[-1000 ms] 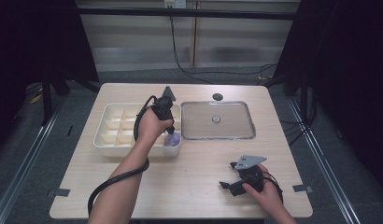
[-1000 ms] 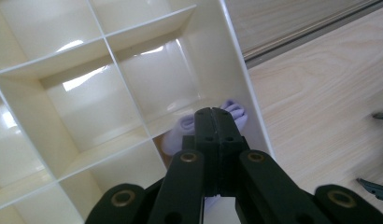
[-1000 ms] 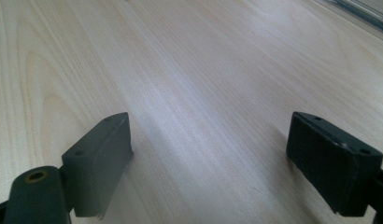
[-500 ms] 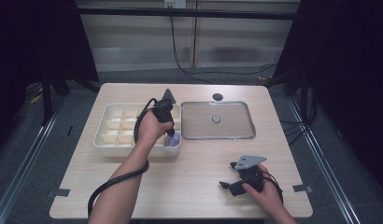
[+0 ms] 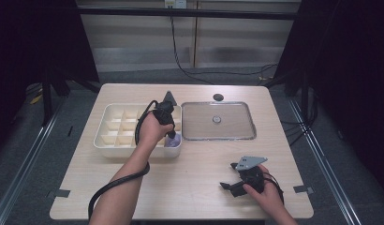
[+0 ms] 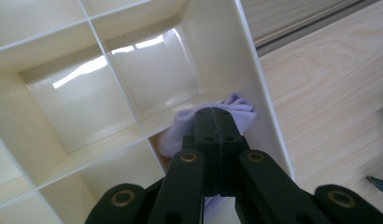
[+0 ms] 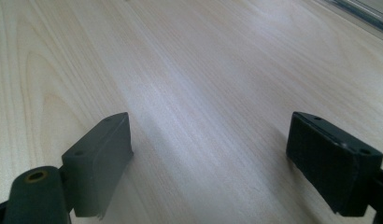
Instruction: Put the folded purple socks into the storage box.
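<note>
A cream tray [image 5: 102, 136] split into several compartments stands left of the table's middle. A pale lavender cloth [image 5: 175, 140] lies bunched in its near right corner compartment. My left gripper [image 5: 171, 135] points down into that compartment. In the left gripper view its jaws are pressed together [image 6: 216, 114], shut on the lavender cloth [image 6: 238, 108], which bulges past the tips against the tray's wall [image 6: 255, 79]. My right gripper [image 5: 229, 175] rests on the table near the front right. Its jaws stand wide open [image 7: 208, 144] over bare wood, with nothing between them.
A shallow metal tray [image 5: 199, 132] lies right of the cream tray, with a small round piece [image 5: 217, 119] in its middle. A black round thing [image 5: 218, 97] sits behind it near the table's far edge. A cable trails from my left gripper along the forearm.
</note>
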A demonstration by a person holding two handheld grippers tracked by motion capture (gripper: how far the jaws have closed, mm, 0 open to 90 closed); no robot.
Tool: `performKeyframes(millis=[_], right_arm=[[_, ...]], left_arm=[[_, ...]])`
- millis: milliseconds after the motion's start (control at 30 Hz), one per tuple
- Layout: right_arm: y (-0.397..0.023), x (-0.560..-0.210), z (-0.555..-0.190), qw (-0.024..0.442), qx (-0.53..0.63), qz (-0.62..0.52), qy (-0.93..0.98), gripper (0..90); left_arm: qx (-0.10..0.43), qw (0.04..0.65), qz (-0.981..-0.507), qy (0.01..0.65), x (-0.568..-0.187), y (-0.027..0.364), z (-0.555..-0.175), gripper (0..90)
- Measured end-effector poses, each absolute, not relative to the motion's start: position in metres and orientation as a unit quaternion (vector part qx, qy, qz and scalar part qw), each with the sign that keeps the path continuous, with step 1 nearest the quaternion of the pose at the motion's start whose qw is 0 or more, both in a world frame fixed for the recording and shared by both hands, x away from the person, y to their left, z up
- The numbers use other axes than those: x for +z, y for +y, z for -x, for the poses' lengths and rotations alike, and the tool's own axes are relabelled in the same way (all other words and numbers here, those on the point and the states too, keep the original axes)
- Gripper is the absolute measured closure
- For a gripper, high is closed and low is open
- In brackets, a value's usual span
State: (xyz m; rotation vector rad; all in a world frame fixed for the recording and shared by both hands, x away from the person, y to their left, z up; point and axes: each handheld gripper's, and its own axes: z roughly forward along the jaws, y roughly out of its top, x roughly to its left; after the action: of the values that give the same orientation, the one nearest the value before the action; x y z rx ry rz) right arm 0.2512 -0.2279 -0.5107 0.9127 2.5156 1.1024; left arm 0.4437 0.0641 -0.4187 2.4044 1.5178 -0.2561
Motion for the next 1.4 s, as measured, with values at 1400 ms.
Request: performKeyframes(millis=[1400], right_arm=[[-0.228, -0.511, -0.251, 0.120, 0.377, -0.316, 0.862, 13.5]], left_arm=[[-0.089, 0.144, -0.840, 0.516, -0.443, 0.059, -0.433, 90.0]])
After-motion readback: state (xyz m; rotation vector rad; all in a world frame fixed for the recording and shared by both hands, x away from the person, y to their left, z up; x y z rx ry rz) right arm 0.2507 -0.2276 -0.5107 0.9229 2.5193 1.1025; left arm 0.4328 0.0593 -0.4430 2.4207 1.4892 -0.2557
